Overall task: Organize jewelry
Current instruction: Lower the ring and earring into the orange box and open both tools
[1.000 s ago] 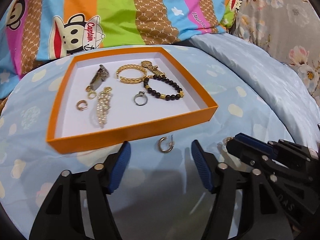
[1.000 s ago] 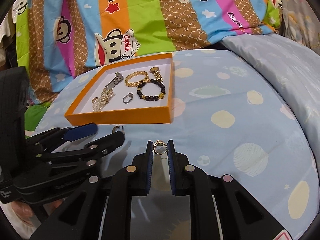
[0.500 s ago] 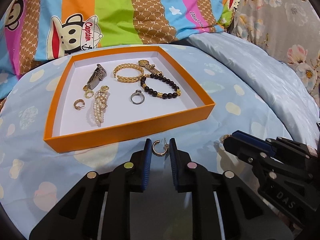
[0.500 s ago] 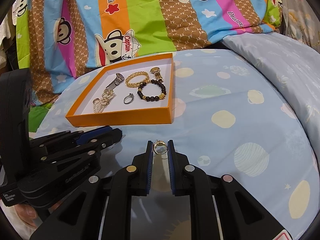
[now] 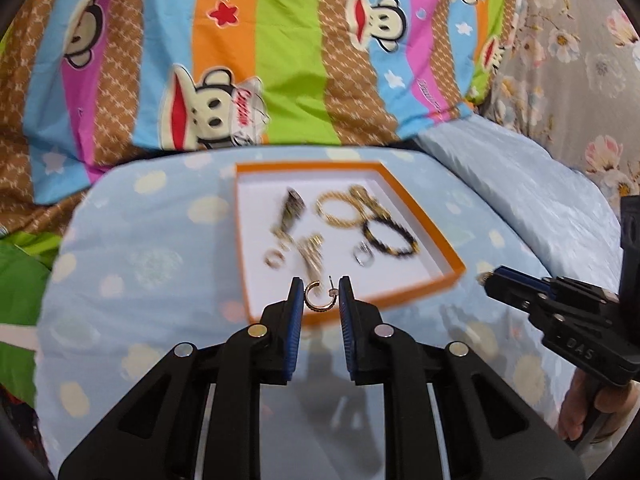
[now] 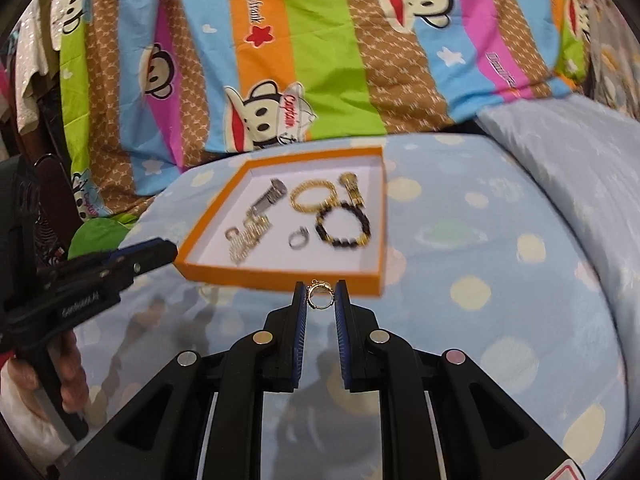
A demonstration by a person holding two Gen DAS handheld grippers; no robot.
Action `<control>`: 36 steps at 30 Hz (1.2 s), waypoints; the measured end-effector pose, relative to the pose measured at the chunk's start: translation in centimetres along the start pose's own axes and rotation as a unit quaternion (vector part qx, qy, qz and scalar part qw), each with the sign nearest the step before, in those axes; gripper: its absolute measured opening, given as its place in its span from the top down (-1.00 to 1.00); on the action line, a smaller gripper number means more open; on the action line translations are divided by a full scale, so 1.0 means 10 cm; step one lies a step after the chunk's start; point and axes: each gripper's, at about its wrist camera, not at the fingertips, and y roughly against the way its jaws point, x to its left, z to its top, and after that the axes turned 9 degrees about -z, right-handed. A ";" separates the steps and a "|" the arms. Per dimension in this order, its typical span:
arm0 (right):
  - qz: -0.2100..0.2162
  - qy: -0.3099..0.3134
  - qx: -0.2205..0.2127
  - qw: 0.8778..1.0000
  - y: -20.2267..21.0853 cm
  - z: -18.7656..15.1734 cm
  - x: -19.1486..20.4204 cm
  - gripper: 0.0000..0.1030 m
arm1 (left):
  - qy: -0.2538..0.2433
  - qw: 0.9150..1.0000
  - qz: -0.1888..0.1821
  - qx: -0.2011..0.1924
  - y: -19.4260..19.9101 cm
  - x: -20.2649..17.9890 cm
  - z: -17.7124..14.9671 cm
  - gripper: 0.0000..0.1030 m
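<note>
Orange-walled tray sits mid-frame on the spotted blue bedding, holding bracelets and rings. Low centre, the left gripper clamps a gold hoop earring; the right gripper clamps a small gold ring.

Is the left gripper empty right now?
No, the left gripper is shut on a gold hoop earring, pinched between its blue pads.
</note>
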 end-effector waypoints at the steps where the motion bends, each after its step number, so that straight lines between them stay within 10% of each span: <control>1: 0.003 0.006 -0.005 1.000 -0.02 0.09 0.04 0.75 | 0.002 1.000 0.002 -0.005 0.00 0.04 0.07 0.67; 27: 0.032 0.028 0.054 0.998 -1.38 0.55 0.55 0.74 | 0.024 1.000 0.008 0.017 -1.18 0.57 0.61 0.65; 31: 0.023 0.023 0.026 0.999 -1.29 0.57 0.50 0.49 | 0.039 0.999 0.001 0.002 -1.12 0.62 0.62 0.21; 36: 0.017 -0.008 -0.007 1.000 -1.12 0.65 0.32 0.36 | 0.060 0.997 0.009 -0.040 -0.90 0.71 0.70 0.12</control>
